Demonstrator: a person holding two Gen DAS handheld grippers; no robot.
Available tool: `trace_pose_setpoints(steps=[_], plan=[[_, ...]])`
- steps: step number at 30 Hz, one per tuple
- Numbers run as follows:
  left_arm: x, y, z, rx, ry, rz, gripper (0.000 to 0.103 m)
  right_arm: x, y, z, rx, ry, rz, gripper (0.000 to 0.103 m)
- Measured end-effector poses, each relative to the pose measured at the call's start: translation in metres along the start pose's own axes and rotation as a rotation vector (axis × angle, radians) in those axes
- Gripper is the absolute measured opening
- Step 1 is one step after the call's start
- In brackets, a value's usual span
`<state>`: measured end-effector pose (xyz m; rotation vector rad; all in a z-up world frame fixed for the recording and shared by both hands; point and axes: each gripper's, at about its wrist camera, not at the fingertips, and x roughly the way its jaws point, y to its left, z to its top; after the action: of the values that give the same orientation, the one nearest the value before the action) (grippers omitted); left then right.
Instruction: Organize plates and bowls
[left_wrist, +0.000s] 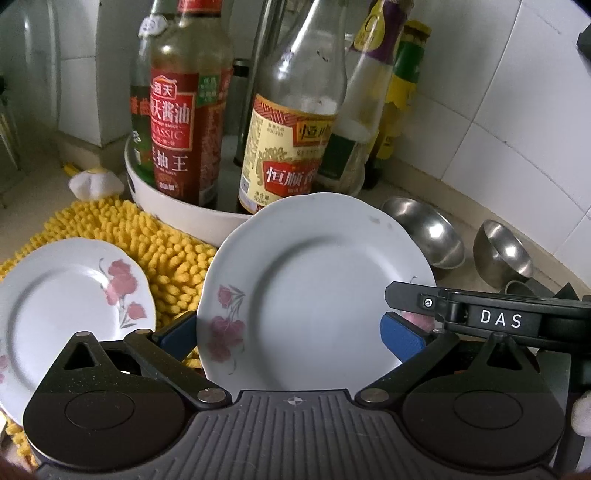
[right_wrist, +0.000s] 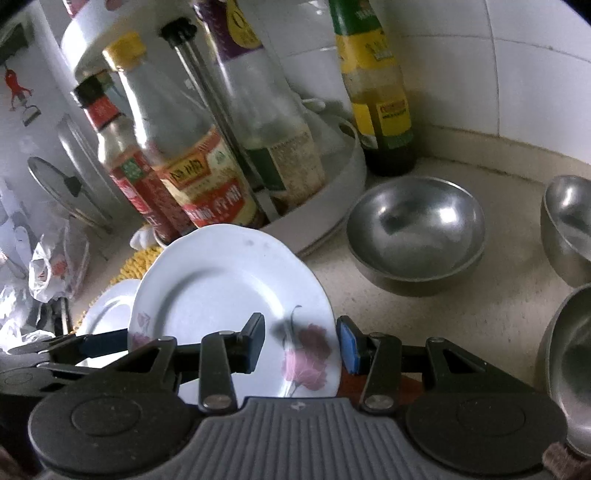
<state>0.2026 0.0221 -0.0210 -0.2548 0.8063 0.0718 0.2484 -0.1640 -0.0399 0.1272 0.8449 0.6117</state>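
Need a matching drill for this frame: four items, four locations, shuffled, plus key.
Items:
1. tilted plate
2. second flowered plate
3. steel bowls
4. sauce bottles

Places:
A. in the white round tray
B. on the bare counter near the tiled wall
C. rim in the right tongs
D. on the yellow mat

Pairs: 1-C, 2-D, 3-B, 4-A
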Motion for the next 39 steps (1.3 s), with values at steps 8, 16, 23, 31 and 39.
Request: trace_pose_setpoints(steps=[8, 16, 23, 31, 39], plan=[[-0.015, 0.0, -0.001, -0.003, -0.037, 0.014, 0.102, -0.011, 0.005, 0.001, -0.001, -0.014, 0.021, 0.041], [-0.025, -0.009, -0.003, 0.02, -0.048, -0.003, 0.102, -0.023, 0.009, -0.001, -0.001, -0.028, 0.019, 0.041], [-0.03, -0.023, -0.007, 0.061, -0.044, -0.04, 0.102, -0.042, 0.004, -0.009, 0.026, -0.044, -0.008, 0.041], [-0.033, -0.045, -0.019, 0.12, -0.02, -0.088, 0.102, -0.065, -0.008, -0.027, 0.085, -0.053, -0.057, 0.041], [-0.038, -0.067, -0.03, 0.166, -0.005, -0.12, 0.102, -0.089, -0.022, -0.045, 0.137, -0.064, -0.091, 0.041]])
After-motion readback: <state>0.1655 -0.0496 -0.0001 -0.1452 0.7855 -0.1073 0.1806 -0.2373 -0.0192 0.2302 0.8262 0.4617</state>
